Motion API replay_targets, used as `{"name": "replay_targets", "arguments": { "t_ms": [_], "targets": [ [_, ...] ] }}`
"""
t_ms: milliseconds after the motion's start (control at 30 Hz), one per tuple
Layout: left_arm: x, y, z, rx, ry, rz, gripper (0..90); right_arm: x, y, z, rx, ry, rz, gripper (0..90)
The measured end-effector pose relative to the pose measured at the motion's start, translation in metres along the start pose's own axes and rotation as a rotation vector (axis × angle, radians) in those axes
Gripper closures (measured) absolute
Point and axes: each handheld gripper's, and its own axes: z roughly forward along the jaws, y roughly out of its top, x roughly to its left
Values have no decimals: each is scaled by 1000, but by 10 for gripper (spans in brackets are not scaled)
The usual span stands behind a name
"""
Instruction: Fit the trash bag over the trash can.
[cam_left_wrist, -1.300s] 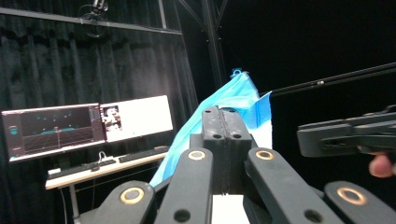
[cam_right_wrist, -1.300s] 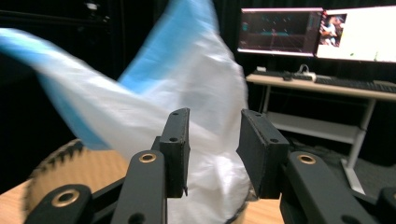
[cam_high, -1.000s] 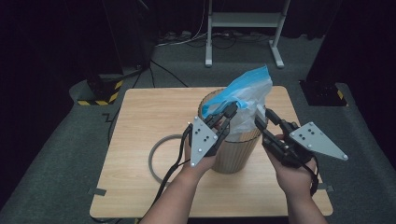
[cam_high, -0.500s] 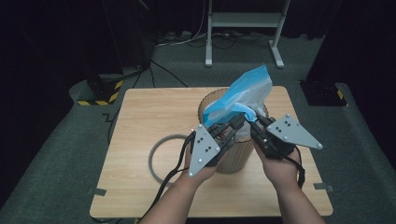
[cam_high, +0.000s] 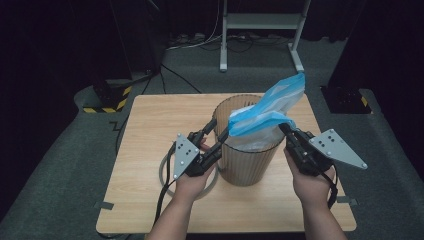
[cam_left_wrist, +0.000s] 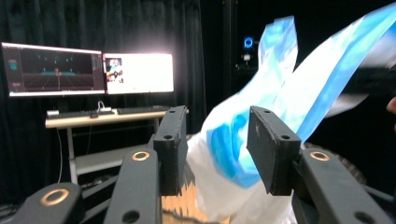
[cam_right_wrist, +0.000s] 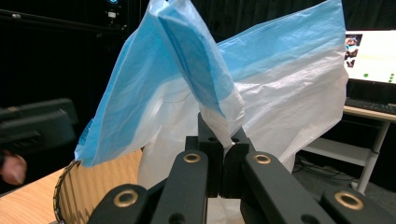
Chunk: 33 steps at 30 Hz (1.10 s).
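A brown translucent bin (cam_high: 245, 162) stands on the wooden table (cam_high: 150, 130). A blue and white plastic bag (cam_high: 272, 107) sits in it and sticks up past the rim toward the far right. My right gripper (cam_high: 286, 129) is shut on the bag's edge at the bin's right rim; in the right gripper view the jaws (cam_right_wrist: 223, 140) pinch a fold of the bag (cam_right_wrist: 280, 88). My left gripper (cam_high: 218, 129) is open at the bin's left rim, nothing between its fingers; the bag (cam_left_wrist: 261, 135) hangs just beyond them.
A grey cable loop (cam_high: 165, 172) lies on the table left of the bin. A white stand (cam_high: 260, 22) is on the floor beyond the table. Monitors on a desk (cam_left_wrist: 88, 70) show in the left gripper view.
Both grippers have moved apart. The left one let go of the bag and drew back to the bin's left rim; the right one pulled the bag's edge to the right rim.
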Motion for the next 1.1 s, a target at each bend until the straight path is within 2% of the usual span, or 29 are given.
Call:
{"name": "replay_targets", "arguments": {
  "t_ms": [133, 267, 367, 433, 567, 633, 767, 933, 1100],
  "targets": [
    [3, -2, 9, 53, -15, -32, 567, -2, 0, -3, -9, -6, 11, 892],
    [-3, -1, 9, 42, -43, -17, 548, -10, 3, -11, -42, -21, 33, 892],
    [-7, -1, 6, 19, -60, -3, 528, -14, 5, -13, -48, -27, 40, 892],
    [-9, -2, 2, -2, -75, -13, 512, -15, 5, -13, -47, -30, 43, 892],
    [-10, -4, -8, -23, -53, 7, 540, -18, 5, -12, -46, -31, 51, 892],
    [-8, -5, -9, -12, -31, 14, 581, -18, 5, -12, -47, -31, 49, 892],
    [-6, -5, -3, 29, 0, -1, 587, -15, 5, -13, -49, -28, 47, 892],
    [-10, -1, 1, 26, -14, -10, 577, -13, 3, -11, -41, -21, 42, 892],
    [-16, 4, 10, 28, -22, 15, 572, -11, 0, -11, -36, -16, 40, 892]
  ]
}}
